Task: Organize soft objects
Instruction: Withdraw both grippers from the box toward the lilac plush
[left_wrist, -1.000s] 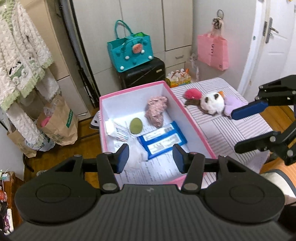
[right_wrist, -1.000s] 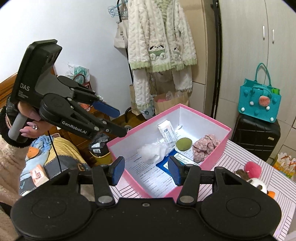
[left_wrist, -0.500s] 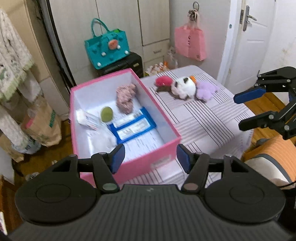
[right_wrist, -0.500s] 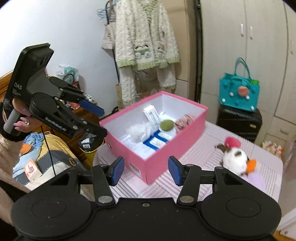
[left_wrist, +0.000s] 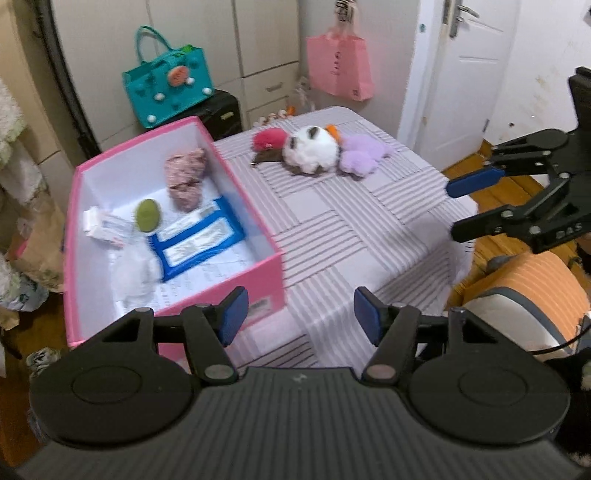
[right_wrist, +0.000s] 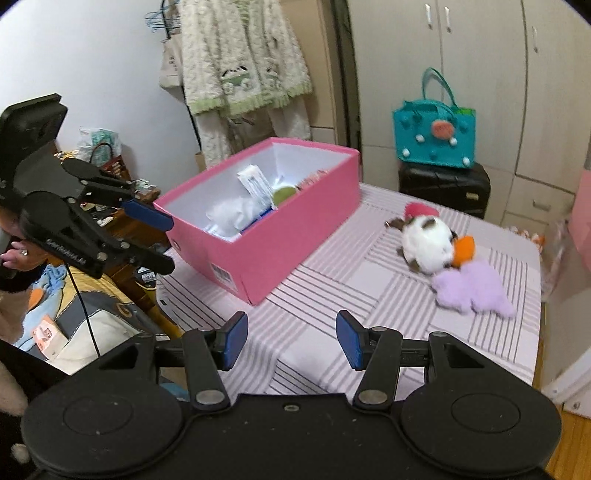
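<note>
A pink box (left_wrist: 258, 225) stands on the striped table (left_wrist: 351, 229). Inside lie a pinkish fuzzy item (left_wrist: 184, 177), a green oval (left_wrist: 147, 216), a blue packet (left_wrist: 197, 240) and a white soft item (left_wrist: 136, 266). Beyond it on the cloth sit a pink pom (left_wrist: 269, 139), a white plush (left_wrist: 312, 149) and a purple plush (left_wrist: 364, 153). My left gripper (left_wrist: 300, 314) hovers open by the box's near corner, with nothing between its pads. My right gripper (right_wrist: 291, 338) is open and empty over the table's front, and the white plush (right_wrist: 426, 243) lies ahead to its right.
A teal bag (left_wrist: 168, 88) rests on a black suitcase (right_wrist: 443, 184) behind the table. A pink bag (left_wrist: 340, 66) hangs beside a white door (left_wrist: 469, 74). A fluffy robe (right_wrist: 240, 55) hangs on the wall. An orange-striped cushion (left_wrist: 535, 280) sits right of the table.
Both grippers have pulled back from above the box and sunk toward the table's front. The box now lies to the left. The left jaws stand wider than a second ago.
</note>
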